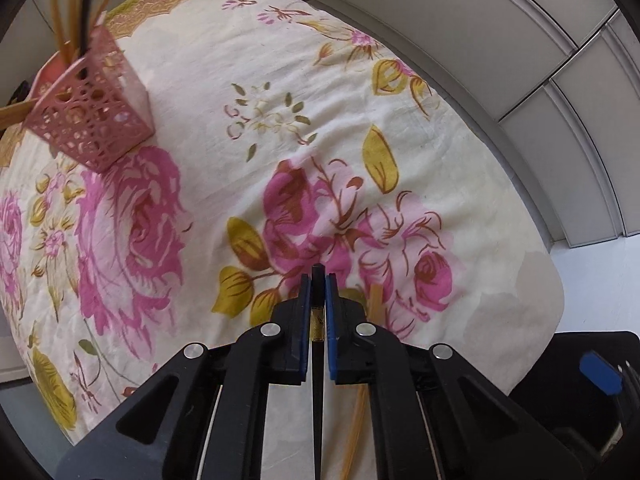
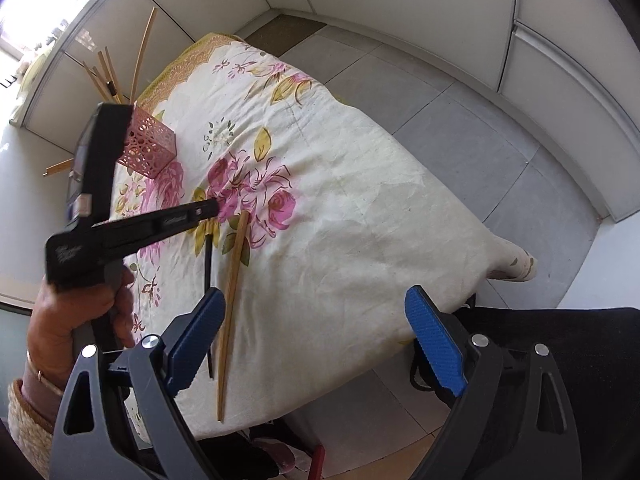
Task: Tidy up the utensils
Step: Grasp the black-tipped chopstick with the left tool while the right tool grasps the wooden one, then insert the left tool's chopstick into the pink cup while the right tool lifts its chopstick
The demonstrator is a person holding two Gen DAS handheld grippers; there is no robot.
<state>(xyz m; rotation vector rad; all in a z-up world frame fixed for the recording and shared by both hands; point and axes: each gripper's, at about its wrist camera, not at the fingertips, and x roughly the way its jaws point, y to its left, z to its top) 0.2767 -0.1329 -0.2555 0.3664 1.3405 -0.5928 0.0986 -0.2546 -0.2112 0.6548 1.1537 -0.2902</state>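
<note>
My left gripper (image 1: 317, 280) is shut on a black chopstick (image 1: 317, 380), its tip showing between the blue pads, low over the floral tablecloth (image 1: 360, 120). In the right wrist view the left gripper (image 2: 208, 210) grips that black chopstick (image 2: 208, 264) near its top end. A wooden chopstick (image 2: 231, 300) lies on the cloth beside it; it also shows in the left wrist view (image 1: 374, 300). A pink perforated holder (image 1: 96, 108) with several chopsticks stands far left, also seen in the right wrist view (image 2: 150, 146). My right gripper (image 2: 316, 336) is open and empty above the table's near edge.
The table's cloth (image 2: 360, 220) hangs over the near and right edges. Grey tiled floor (image 2: 460, 140) and white cabinet fronts (image 2: 400, 8) surround the table. A dark object (image 2: 560, 340) sits at the right near edge.
</note>
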